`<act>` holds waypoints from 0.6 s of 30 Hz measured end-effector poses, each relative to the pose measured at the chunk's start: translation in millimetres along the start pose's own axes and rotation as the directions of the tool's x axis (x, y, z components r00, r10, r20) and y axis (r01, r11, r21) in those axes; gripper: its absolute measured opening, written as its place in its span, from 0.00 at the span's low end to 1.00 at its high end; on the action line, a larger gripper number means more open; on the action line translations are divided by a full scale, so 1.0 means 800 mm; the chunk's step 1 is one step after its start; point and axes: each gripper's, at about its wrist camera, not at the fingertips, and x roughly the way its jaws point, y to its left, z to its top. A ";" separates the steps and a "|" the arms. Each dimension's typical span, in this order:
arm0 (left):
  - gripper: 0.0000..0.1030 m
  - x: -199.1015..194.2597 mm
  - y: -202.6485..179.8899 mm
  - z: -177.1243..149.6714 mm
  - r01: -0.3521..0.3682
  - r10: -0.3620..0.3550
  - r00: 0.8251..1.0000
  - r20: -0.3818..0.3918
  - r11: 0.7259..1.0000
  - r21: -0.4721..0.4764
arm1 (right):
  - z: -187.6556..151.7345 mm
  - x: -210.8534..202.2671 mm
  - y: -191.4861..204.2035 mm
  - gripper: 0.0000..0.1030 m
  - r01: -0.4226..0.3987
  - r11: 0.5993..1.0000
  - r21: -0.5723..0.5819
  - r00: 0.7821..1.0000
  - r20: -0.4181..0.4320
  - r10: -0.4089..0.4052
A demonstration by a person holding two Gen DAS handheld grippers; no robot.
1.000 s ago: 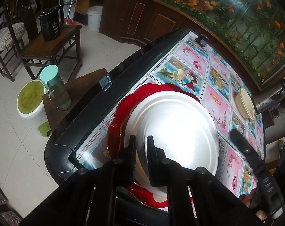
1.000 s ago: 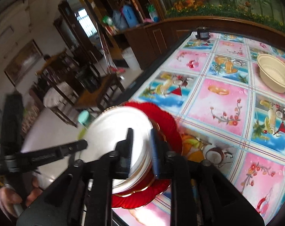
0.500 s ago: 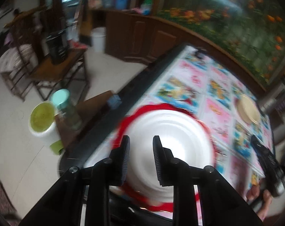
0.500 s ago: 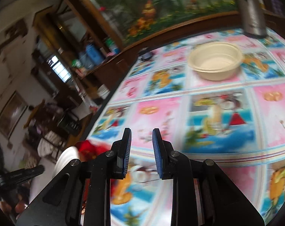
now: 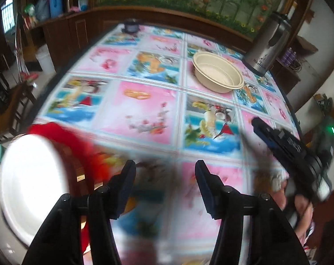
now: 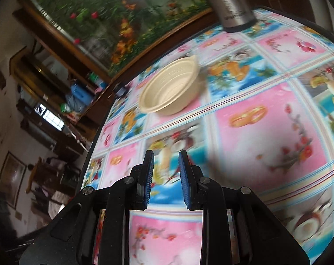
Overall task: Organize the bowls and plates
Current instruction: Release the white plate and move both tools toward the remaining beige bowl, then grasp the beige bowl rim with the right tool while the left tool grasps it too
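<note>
A white plate (image 5: 32, 181) lies on a red plate (image 5: 78, 141) at the table's near left edge, blurred. My left gripper (image 5: 165, 170) hovers over the tablecloth to the right of them, its jaws opening with nothing between them. A cream bowl (image 5: 218, 75) stands empty at the far right of the table. In the right wrist view the cream bowl (image 6: 171, 88) is ahead of my right gripper (image 6: 166, 156), whose fingers stand a narrow gap apart with nothing in it. The right gripper (image 5: 258, 124) also shows at the right of the left wrist view, held by a hand (image 5: 299, 203).
A steel thermos flask (image 5: 268, 44) stands just behind the bowl near the table's far right edge; the flask (image 6: 231, 4) also shows from the right wrist. The table (image 5: 144, 114) has a pink and blue picture cloth. A small dark object (image 5: 130, 27) sits at its far edge.
Both grippers have come off the white plate's rim and swung right across the table toward the bowl. The left jaws have widened. The white plate stays on the red plate.
</note>
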 end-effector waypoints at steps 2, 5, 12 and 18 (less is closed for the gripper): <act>0.54 0.022 -0.014 0.017 -0.003 0.003 1.000 -0.005 1.000 -0.025 | 0.010 -0.001 -0.019 0.22 0.007 0.999 0.038 1.000 0.001 -0.007; 0.54 0.039 -0.032 0.037 0.002 -0.001 1.000 0.021 0.999 -0.048 | 0.018 -0.004 -0.040 0.22 0.011 0.996 0.083 1.000 0.006 -0.012; 0.71 0.072 -0.037 0.055 -0.044 0.080 0.979 0.186 0.981 -0.189 | 0.031 -0.001 -0.058 0.22 0.014 0.992 0.123 1.000 -0.003 -0.014; 0.71 0.118 -0.004 0.053 -0.025 0.042 0.997 0.059 0.965 -0.261 | 0.080 0.017 -0.043 0.30 0.048 0.994 0.096 0.999 0.004 -0.049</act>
